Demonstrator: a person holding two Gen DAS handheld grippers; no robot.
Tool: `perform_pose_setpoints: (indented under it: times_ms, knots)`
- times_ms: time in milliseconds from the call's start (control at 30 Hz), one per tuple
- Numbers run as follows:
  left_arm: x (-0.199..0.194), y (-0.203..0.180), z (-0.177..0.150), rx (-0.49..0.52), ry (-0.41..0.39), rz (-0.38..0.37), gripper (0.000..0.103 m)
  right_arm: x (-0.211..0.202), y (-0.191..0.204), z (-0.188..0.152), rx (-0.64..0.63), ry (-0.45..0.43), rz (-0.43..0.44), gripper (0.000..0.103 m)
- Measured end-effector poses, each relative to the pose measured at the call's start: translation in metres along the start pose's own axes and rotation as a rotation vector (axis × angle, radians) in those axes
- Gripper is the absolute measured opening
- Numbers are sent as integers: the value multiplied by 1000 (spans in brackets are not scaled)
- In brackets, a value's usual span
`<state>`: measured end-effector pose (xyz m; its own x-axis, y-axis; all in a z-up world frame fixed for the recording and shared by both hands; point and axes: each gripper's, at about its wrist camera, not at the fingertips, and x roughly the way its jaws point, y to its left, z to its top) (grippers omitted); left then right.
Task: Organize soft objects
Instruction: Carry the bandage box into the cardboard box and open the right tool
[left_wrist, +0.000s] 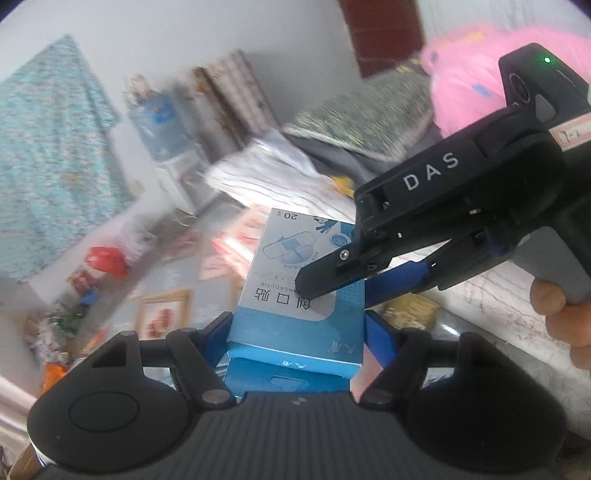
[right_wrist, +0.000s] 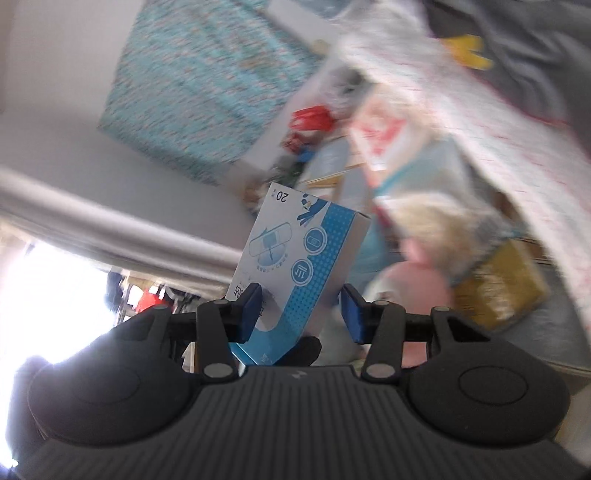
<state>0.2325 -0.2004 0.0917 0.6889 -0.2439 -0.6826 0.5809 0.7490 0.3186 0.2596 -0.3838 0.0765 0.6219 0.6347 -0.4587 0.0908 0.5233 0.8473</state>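
A blue and white bandage box (left_wrist: 295, 295) is held in the air between the blue pads of my left gripper (left_wrist: 297, 328), which is shut on its near end. My right gripper (left_wrist: 332, 277) reaches in from the right, its fingers around the box's right side. In the right wrist view the box (right_wrist: 291, 266) stands between the right gripper's (right_wrist: 301, 312) blue pads; the left pad (right_wrist: 249, 312) touches it, the right pad (right_wrist: 352, 314) stands a little off it. A pink plush toy (left_wrist: 476, 77) lies at the upper right.
A patterned cushion (left_wrist: 362, 118) and striped white cloth (left_wrist: 273, 173) lie on dark fabric behind the box. A turquoise curtain (left_wrist: 48, 155) hangs on the white wall. A water dispenser (left_wrist: 166, 125), red bag (left_wrist: 107, 262) and clutter sit on the floor. A yellow-brown package (right_wrist: 498, 284) lies right.
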Motion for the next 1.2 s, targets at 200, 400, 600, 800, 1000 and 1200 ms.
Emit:
perform_pose_setpoints:
  times_ms: [200, 400, 600, 800, 1000, 1200]
  knots:
    - [-63, 60, -31, -147, -21, 112, 76, 34, 89, -20, -174, 111, 89, 45]
    - [-107, 127, -86, -316, -1, 262, 76, 115, 173, -52, -285, 311, 154, 48]
    - [-120, 191, -151, -488, 65, 390, 76, 207, 238, -108, -362, 495, 141, 49]
    - [-100, 250, -203, -612, 183, 475, 75, 288, 267, -154, -384, 615, 105, 49]
    - [-73, 295, -242, -688, 270, 511, 74, 370, 275, -177, -360, 686, 52, 49]
    - [-36, 322, -267, -696, 370, 560, 73, 452, 262, -186, -324, 730, 20, 50]
